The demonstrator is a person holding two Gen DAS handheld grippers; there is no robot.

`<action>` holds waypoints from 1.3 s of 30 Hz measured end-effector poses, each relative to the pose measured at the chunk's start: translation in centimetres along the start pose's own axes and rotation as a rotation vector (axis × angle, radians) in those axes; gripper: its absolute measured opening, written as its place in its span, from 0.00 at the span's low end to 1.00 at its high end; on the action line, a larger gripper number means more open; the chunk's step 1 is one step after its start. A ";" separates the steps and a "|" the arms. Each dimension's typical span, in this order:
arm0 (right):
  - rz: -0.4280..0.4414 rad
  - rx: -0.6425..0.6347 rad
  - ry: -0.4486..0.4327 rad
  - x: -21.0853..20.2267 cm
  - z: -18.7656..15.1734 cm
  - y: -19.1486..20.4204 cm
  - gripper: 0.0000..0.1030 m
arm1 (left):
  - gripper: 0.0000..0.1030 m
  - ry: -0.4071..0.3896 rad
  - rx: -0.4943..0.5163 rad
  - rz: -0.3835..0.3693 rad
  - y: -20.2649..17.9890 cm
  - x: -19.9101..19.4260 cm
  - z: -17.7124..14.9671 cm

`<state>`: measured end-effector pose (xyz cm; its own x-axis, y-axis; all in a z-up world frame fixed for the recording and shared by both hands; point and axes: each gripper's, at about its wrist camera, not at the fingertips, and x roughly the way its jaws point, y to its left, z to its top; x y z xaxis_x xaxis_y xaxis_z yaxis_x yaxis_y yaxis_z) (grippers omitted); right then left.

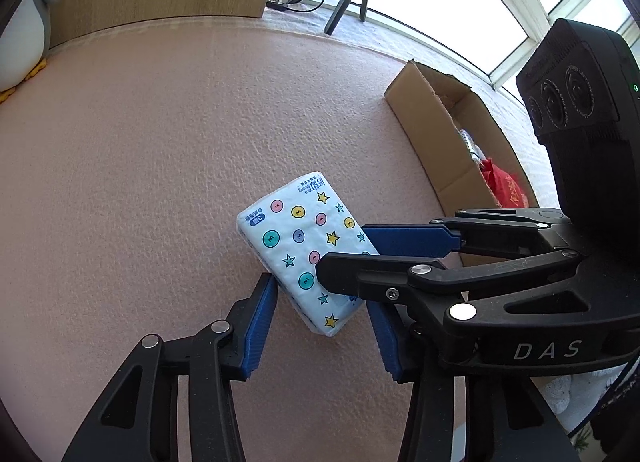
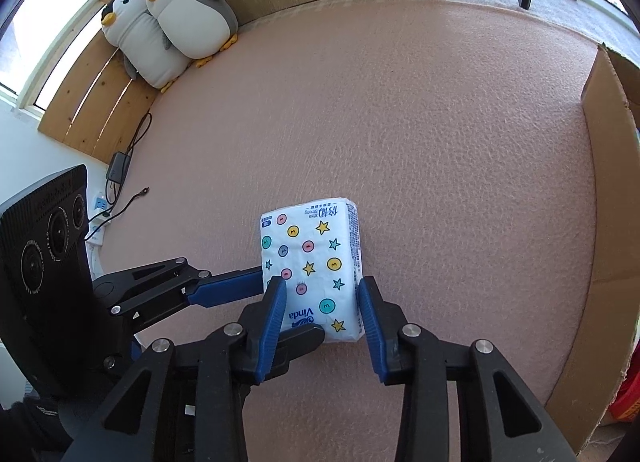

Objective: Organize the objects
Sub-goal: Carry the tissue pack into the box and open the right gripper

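A white tissue pack (image 1: 304,246) printed with coloured dots and stars lies on the pink mat; it also shows in the right wrist view (image 2: 316,266). Both grippers reach around it. My left gripper (image 1: 320,302) has its blue pads on either side of the pack's near end, the left pad touching its edge. My right gripper (image 2: 322,302) straddles the pack's near end with both pads against its sides; in the left wrist view it comes in from the right (image 1: 348,250). Whether either grip is tight is unclear.
An open cardboard box (image 1: 436,122) stands to the right with a red packet (image 1: 506,186) inside; its wall shows in the right wrist view (image 2: 608,222). Two plush penguins (image 2: 176,22) sit at the far left by wooden boards. Cables and a charger (image 2: 118,168) lie at the mat's left edge.
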<state>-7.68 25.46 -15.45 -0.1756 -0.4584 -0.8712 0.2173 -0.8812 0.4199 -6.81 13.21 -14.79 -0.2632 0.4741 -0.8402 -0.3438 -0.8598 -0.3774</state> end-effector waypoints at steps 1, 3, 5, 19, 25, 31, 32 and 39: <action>-0.005 0.000 -0.013 -0.5 0.0 -0.1 0.33 | 0.48 -0.008 0.010 -0.003 -0.5 -0.1 0.3; -0.017 0.005 -0.041 -1.7 0.1 -0.5 0.33 | 0.48 -0.022 0.034 -0.010 -1.6 -0.3 1.1; -0.034 0.010 -0.074 -3.0 0.2 -1.0 0.33 | 0.48 -0.034 0.064 -0.014 -3.0 -0.3 2.1; -0.176 0.100 -0.288 -11.9 -0.9 -6.1 0.33 | 0.48 -0.080 0.239 -0.080 -14.2 2.4 8.0; -0.201 0.167 -0.326 -14.4 -2.4 -9.5 0.34 | 0.48 -0.058 0.293 -0.110 -18.1 4.7 8.7; -0.210 0.217 -0.339 -15.5 -3.6 -12.1 0.34 | 0.48 -0.035 0.331 -0.116 -20.5 6.3 8.7; -0.212 0.222 -0.340 -15.6 -3.7 -12.4 0.34 | 0.48 -0.031 0.337 -0.117 -20.7 6.3 8.6; -0.261 0.259 -0.370 -16.4 -4.2 -13.5 0.48 | 0.63 -0.026 0.336 -0.104 -20.6 6.1 8.3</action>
<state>-3.72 45.36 -7.93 -0.5299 -0.1887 -0.8268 -0.1155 -0.9498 0.2908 -8.76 35.40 -8.87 -0.2325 0.5638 -0.7925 -0.6461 -0.6986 -0.3074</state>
